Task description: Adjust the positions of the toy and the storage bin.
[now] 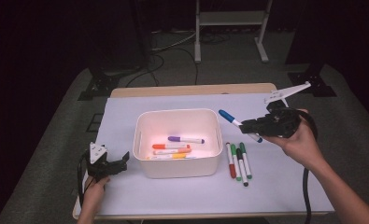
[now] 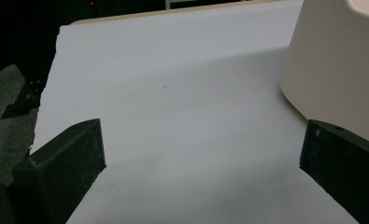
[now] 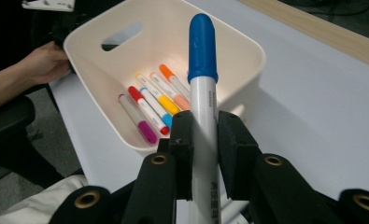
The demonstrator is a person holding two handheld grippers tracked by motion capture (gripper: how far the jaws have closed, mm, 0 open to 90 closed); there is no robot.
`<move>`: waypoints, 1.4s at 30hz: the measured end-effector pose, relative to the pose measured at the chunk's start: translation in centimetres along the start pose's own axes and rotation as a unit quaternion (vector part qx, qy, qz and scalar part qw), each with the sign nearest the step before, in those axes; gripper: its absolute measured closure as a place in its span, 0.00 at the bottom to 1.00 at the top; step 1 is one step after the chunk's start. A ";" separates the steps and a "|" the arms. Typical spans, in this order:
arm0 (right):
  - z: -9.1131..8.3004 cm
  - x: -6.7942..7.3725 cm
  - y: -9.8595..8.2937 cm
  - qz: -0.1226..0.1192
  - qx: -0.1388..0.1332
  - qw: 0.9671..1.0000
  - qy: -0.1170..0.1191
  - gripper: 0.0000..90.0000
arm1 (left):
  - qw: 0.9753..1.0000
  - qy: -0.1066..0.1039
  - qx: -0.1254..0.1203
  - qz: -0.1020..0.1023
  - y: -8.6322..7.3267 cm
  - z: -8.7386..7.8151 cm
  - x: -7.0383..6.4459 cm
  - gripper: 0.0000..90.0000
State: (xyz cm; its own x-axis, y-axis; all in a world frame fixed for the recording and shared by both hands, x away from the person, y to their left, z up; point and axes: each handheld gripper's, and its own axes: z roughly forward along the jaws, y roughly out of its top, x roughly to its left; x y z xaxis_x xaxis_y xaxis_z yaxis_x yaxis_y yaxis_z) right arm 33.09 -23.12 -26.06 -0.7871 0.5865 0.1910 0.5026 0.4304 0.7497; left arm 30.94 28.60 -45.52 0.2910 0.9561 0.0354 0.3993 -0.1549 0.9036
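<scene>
We hold the blue marker (image 1: 238, 124) clamped between the jaws of our right gripper (image 1: 261, 127), lifted above the sheet (image 1: 275, 186) just to the right of the bin (image 1: 177, 173), its blue cap pointing toward the bin's right rim. In the right gripper view the marker (image 3: 204, 93) rises straight up between the two black pads, and its cap hangs over the near rim of the bin (image 3: 247, 49), where four markers (image 3: 149, 105) lie side by side on the floor with bare floor around them. On the sheet to the right of the bin, four more markers (image 1: 238, 161) lie in a close row, red, green, black, green, near the bin's wall but apart from it. Our left gripper (image 1: 119, 165) rests low near the sheet's left edge, just beside the bin's left wall, jaws wide apart and holding nothing. In the left gripper view, open sheet (image 2: 173, 102) runs ahead between the jaws, the bin's wall (image 2: 331, 70) stands close by the right jaw, and the sheet's left edge falls off to dark floor.
</scene>
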 end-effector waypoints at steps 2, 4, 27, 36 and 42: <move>0.5 0.8 0.9 -0.012 0.003 1.000 0.008 0.84 | 1.000 0.000 -0.001 -0.001 0.0 0.0 0.0 0.00; 1.0 1.5 1.8 -0.023 0.008 1.000 0.018 0.84 | 1.000 -0.001 -0.001 -0.001 0.0 0.0 0.0 0.00; 9.5 7.1 6.9 -0.103 0.066 0.987 0.108 0.84 | 1.000 -0.003 0.001 0.001 0.0 -0.1 0.0 0.00; 12.3 7.3 7.4 -0.112 0.078 0.982 0.131 0.84 | 1.000 -0.003 0.001 0.000 0.0 -0.1 0.0 0.00; 14.3 7.3 7.4 -0.121 0.091 0.979 0.136 0.84 | 1.000 -0.004 0.000 0.000 0.0 -0.1 0.1 0.00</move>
State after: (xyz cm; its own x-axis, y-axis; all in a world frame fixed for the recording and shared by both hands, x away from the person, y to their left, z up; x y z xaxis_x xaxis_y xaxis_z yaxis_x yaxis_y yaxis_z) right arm 36.13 -5.87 -28.17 -0.9447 0.2590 0.2011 0.3253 0.6635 0.6738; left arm 30.90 28.67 -45.48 0.2972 0.9543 0.0321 0.4002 -0.1550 0.9032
